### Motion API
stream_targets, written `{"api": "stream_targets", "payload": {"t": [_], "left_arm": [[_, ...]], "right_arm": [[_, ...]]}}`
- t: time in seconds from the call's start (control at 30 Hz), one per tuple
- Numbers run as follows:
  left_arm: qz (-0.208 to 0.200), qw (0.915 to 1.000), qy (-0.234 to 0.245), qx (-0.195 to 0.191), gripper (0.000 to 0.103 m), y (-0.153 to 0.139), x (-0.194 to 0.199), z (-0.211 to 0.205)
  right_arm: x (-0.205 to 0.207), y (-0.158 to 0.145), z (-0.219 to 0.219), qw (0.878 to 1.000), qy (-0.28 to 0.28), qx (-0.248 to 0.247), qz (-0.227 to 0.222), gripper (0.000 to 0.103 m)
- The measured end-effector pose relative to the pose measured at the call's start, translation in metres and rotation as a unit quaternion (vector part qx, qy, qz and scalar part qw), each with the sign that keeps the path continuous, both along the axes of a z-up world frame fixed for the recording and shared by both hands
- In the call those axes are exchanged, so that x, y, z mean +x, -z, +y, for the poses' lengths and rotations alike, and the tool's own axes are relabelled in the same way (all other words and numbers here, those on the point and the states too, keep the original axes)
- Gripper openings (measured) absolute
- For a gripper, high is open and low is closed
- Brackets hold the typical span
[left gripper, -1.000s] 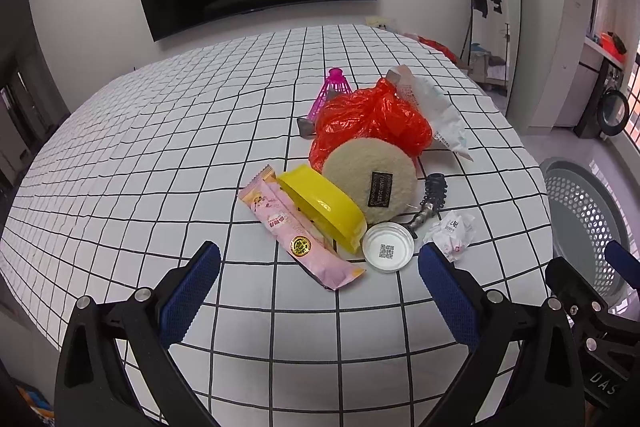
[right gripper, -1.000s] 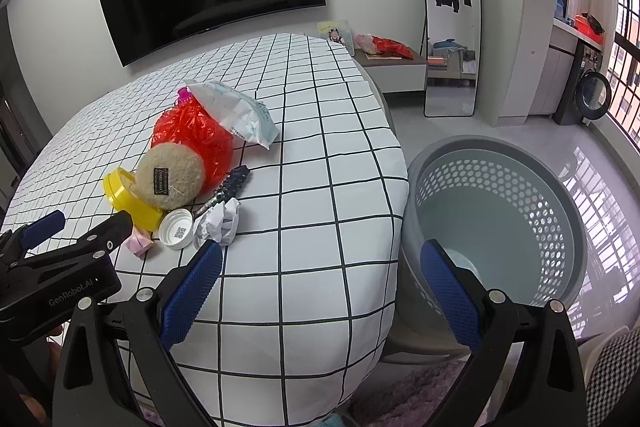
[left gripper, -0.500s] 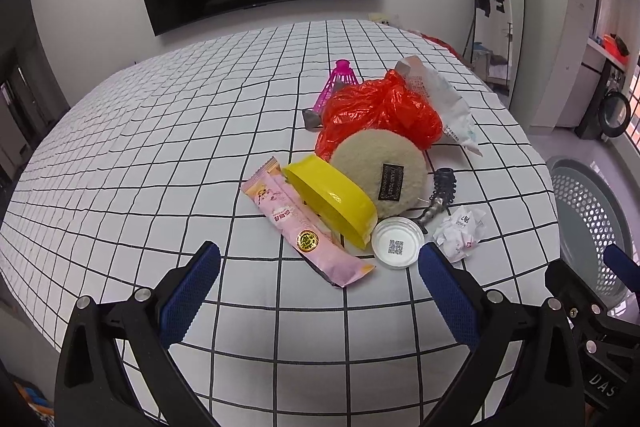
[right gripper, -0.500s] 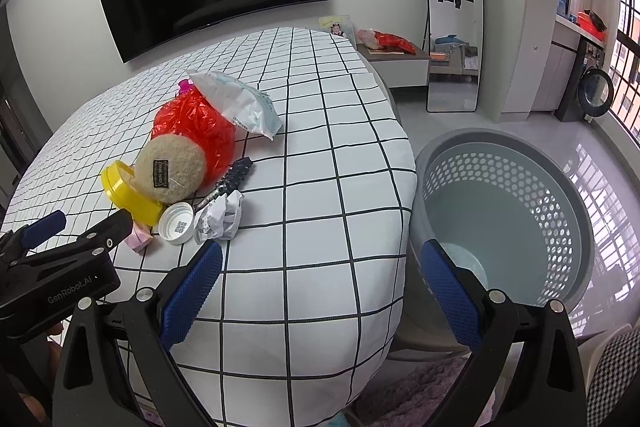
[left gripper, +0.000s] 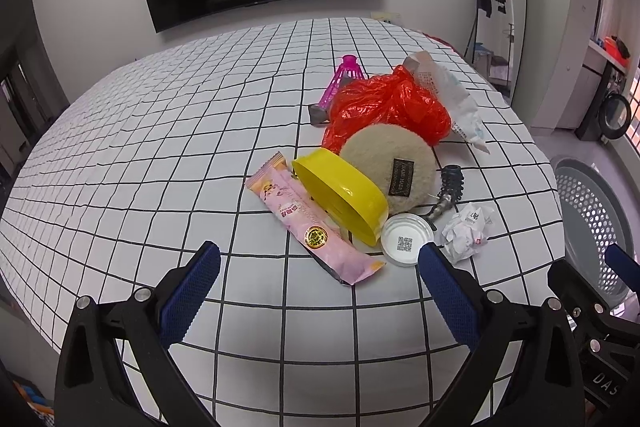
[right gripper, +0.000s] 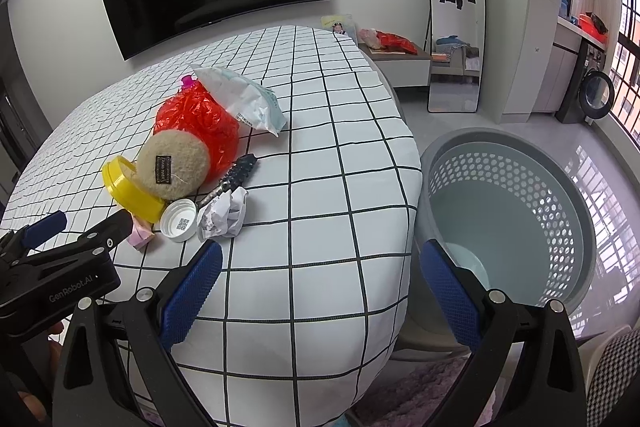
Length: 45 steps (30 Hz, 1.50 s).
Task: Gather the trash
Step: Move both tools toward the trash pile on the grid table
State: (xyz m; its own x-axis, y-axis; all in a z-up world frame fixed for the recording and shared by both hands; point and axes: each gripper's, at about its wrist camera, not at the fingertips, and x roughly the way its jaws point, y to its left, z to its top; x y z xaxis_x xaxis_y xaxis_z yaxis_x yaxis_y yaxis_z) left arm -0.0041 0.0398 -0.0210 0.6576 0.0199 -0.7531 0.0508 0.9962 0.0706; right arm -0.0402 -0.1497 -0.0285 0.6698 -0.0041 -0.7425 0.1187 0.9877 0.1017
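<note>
Fingers (left gripper: 448, 291) of left gripper (left gripper: 318, 291) spread, empty | left view: pink wrapper (left gripper: 310, 223) at 12 o'clock, light, slippery, take mid-length; crumpled paper (left gripper: 466, 229) at 1 o'clock, soft | right view: right gripper (right gripper: 320, 291) spread, empty; laundry basket (right gripper: 508, 223) at 2 o'clock; crumpled paper at 11 o'clock on checked bed (right gripper: 340, 187)

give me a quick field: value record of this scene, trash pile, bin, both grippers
surface: white black-grid cloth
trash pile: crumpled white paper ball, white round cap, pink snack wrapper, yellow plastic lid, red plastic bag
bin: grey perforated basket on the floor beside the cloth's right edge
left gripper: open, empty
right gripper: open, empty
</note>
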Motion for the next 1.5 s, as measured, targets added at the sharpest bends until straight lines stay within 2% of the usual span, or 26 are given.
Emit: {"api": "stream_targets", "payload": {"t": [1.1, 1.5], "left_arm": [[-0.003, 1.0000, -0.004, 0.004, 0.097, 0.002, 0.003, 0.005], [-0.008, 0.9995, -0.028, 0.011, 0.097, 0.004, 0.006, 0.028]], "right_arm": [[0.004, 0.006, 0.011, 1.000, -0.019, 0.006, 0.003, 0.095], [0.015, 0.014, 0.020, 0.999, -0.041, 0.020, 0.014, 0.095]]}}
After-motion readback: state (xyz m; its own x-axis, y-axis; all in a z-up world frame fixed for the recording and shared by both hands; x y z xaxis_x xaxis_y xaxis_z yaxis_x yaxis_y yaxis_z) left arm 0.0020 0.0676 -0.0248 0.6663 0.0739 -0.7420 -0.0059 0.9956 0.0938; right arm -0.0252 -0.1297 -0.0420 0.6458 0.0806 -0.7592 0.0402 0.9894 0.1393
